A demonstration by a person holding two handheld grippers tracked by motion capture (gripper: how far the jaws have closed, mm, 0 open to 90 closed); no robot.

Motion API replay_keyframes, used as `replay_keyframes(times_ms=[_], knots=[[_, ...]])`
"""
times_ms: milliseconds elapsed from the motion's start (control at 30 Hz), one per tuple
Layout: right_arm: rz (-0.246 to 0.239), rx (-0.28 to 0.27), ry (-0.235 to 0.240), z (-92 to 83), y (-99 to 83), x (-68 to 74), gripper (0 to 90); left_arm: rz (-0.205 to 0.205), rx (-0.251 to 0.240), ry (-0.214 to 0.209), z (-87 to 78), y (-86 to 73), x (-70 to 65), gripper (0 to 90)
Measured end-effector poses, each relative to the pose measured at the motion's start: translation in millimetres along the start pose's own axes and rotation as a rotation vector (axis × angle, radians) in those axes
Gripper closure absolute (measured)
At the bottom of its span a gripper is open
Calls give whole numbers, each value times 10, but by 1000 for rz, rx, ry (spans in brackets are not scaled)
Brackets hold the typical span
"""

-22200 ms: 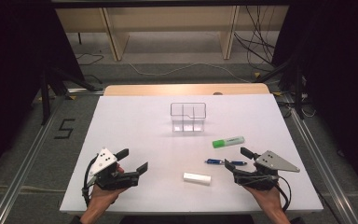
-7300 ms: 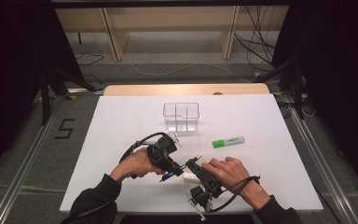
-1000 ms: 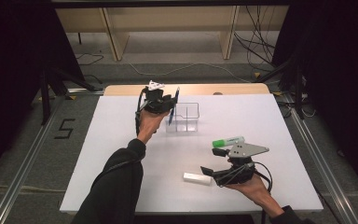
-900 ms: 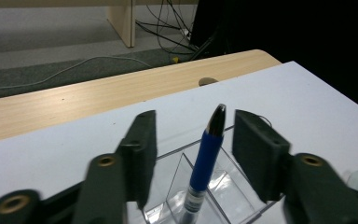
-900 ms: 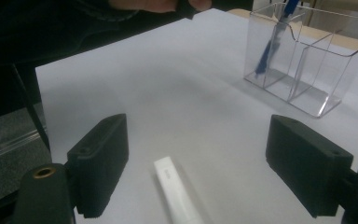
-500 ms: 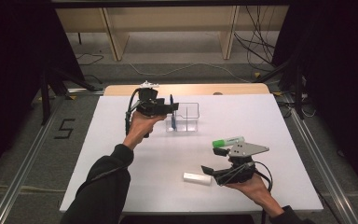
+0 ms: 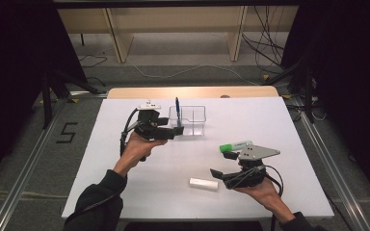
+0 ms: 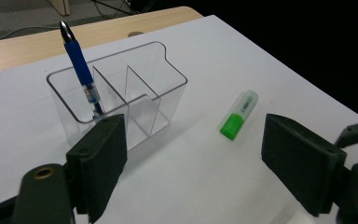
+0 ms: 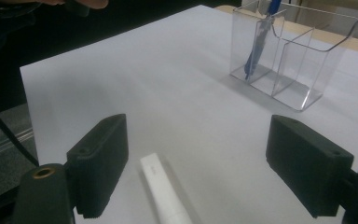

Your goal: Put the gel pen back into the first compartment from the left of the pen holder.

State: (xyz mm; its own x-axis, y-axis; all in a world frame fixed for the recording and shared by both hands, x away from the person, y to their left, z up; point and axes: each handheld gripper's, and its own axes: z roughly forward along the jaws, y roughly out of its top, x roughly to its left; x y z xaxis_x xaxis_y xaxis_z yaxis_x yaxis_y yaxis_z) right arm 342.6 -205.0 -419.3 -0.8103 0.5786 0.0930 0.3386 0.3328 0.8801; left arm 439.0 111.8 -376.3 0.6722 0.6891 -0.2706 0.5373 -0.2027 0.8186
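Showing the stage at which a blue pen (image 7: 177, 111) already stands tilted in the left end compartment of the clear organizer (image 7: 192, 119), while two items lie on the white table (image 7: 125, 192) on the person's side of that organizer: a green highlighter (image 7: 235, 146) and, nearer the person than it, a white marker (image 7: 204, 183). The left gripper (image 7: 169, 133) sits just beside the organizer's left end; its jaws have just been opening and now stand wide with nothing between them. The right gripper (image 7: 220, 164) hovers well toward the person from the organizer, jaws wide and empty, pointing across the table. The white marker lies just beyond its lower jaw tip, long axis roughly crosswise to the person's forward direction, and in the right gripper view it (image 9: 164, 191) runs lengthwise between the pads without touching either. The right hand is judged far the nearer for this pickup.
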Motion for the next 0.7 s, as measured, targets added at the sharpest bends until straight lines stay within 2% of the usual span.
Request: replay_keyframes(times_ms=[100, 167, 267, 367, 500, 600, 700], knots=[[0, 2, -10, -13, 3, -17, 219, 9, 11, 0, -40, -57, -9, 201], [-3, 0, -18, -16, 1, -30, 219, 0, -2, -4, -76, -110, -26, 196], [-3, 3, -28, -28, -4, -56, 219, 33, 11, -3, -112, -202, -65, 186], [-2, 8, -40, -33, -20, -88, 219, 28, 14, -14, -127, -294, -89, 181], [-3, 14, -49, -46, -28, -122, 222, 59, 25, -10, -145, -403, -107, 175], [-2, 15, -51, -40, -40, -149, 223, 38, 8, -14, -174, -446, -101, 172], [-2, 20, -55, -39, -43, -152, 221, 46, -3, -18, -222, -481, -112, 169]])
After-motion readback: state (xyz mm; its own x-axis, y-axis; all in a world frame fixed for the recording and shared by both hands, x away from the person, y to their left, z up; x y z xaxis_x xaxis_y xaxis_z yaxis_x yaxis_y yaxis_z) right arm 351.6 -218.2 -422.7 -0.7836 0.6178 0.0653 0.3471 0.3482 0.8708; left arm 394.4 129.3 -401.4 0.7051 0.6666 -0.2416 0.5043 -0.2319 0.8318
